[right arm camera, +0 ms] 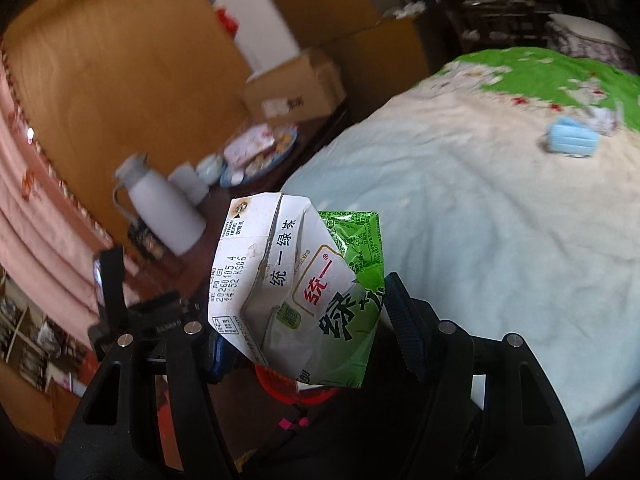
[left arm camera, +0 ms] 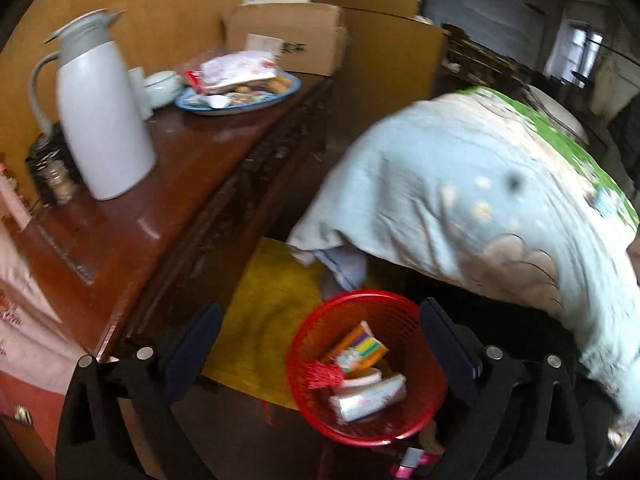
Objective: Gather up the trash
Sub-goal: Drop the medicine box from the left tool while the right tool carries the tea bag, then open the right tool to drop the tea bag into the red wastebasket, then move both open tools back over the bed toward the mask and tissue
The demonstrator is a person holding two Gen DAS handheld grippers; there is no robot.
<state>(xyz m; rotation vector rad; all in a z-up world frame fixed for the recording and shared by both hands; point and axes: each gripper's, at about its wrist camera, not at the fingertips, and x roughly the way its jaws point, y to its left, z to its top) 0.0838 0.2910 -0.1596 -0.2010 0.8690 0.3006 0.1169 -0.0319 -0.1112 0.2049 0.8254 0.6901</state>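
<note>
Left wrist view: left tool [left arm camera: 320, 344], dark fingers spread wide and grasping nothing, hanging above a red mesh wastebasket [left arm camera: 366, 368] on the floor. Basket contents: an orange-and-yellow carton [left arm camera: 356, 346], a red tassel-like scrap [left arm camera: 322, 376] and a pale crumpled wrapper [left arm camera: 368, 398]. A yellow mat [left arm camera: 268, 316] lies beside the basket. Dark wooden tabletop [left arm camera: 168, 184] at left, carrying a white thermos jug [left arm camera: 100, 120], a blue plate of snacks [left arm camera: 240, 88] and a cardboard box [left arm camera: 288, 36]. Bed with a pale blue and green quilt [left arm camera: 480, 184] at right. Right wrist view: right tool [right arm camera: 300, 320], clenched on a crushed drink carton [right arm camera: 296, 288], held in the air beside the bed's edge. Carton: white panels with black printing and a date stamp, green front with large Chinese characters and a red logo, dented and folded, top flaps collapsed. A red rim shows just beneath it. A blue face mask [right arm camera: 572, 138] lies far off on the quilt.
</note>
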